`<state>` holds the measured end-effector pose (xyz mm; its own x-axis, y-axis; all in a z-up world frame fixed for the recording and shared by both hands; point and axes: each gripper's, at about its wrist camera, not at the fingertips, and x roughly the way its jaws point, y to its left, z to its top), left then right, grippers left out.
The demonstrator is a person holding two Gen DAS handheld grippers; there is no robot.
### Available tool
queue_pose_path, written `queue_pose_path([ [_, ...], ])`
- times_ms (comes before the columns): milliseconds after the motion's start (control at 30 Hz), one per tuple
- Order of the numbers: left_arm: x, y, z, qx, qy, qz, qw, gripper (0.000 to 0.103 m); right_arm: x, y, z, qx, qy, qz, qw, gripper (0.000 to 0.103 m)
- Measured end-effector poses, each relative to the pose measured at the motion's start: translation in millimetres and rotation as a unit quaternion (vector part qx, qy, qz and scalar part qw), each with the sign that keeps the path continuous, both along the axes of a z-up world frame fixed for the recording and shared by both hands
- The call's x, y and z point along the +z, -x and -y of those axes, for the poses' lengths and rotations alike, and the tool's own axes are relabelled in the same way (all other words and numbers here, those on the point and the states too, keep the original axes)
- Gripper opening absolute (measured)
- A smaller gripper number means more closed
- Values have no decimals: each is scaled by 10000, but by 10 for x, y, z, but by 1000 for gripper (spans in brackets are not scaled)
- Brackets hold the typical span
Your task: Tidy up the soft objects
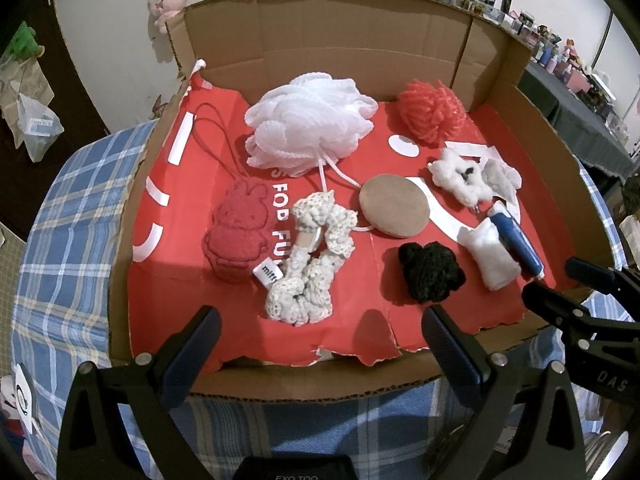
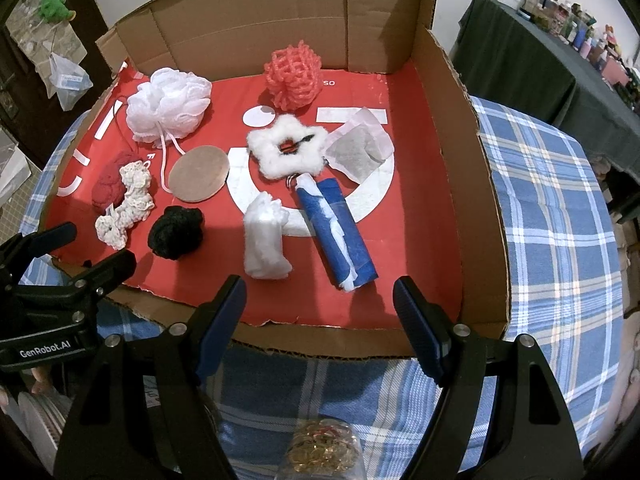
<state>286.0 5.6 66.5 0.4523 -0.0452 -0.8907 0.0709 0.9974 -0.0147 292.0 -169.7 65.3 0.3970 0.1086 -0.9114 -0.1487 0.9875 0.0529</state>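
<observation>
A cardboard box [image 1: 328, 36] with a red liner holds soft things: a white bath pouf [image 1: 308, 120] [image 2: 168, 104], a coral mesh pouf [image 1: 432, 110] [image 2: 294, 76], a red bunny sponge [image 1: 236, 232], a cream crochet scrunchie [image 1: 312, 252] [image 2: 126, 204], a round tan sponge [image 1: 394, 205] [image 2: 199, 174], a black scrunchie [image 1: 430, 266] [image 2: 176, 232], a white fluffy flower clip [image 2: 286, 152], a white wad [image 2: 264, 244] and a blue roll [image 2: 340, 232]. My left gripper [image 1: 320, 340] is open and empty at the box's front edge. My right gripper [image 2: 320, 308] is open and empty there too.
The box sits on a blue plaid tablecloth [image 2: 560, 220]. A sheer tea-bag-like sachet [image 2: 356, 148] lies by the flower clip. A dark-covered table with small items [image 2: 540, 40] stands at the back right. A jar top [image 2: 320, 452] shows below my right gripper.
</observation>
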Motion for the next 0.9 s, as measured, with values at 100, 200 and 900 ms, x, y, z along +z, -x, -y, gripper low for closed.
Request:
queue_pose_path([
  [100, -2, 6, 5, -7, -1, -3, 10000, 102, 5, 0, 2, 4, 6, 4, 10000, 75],
  [200, -6, 9, 13, -13, -3, 0, 10000, 102, 5, 4, 1, 1, 1, 3, 10000, 75],
  [900, -5, 9, 1, 1, 59, -16, 10000, 102, 10, 10, 3, 3, -2, 12, 10000, 75],
])
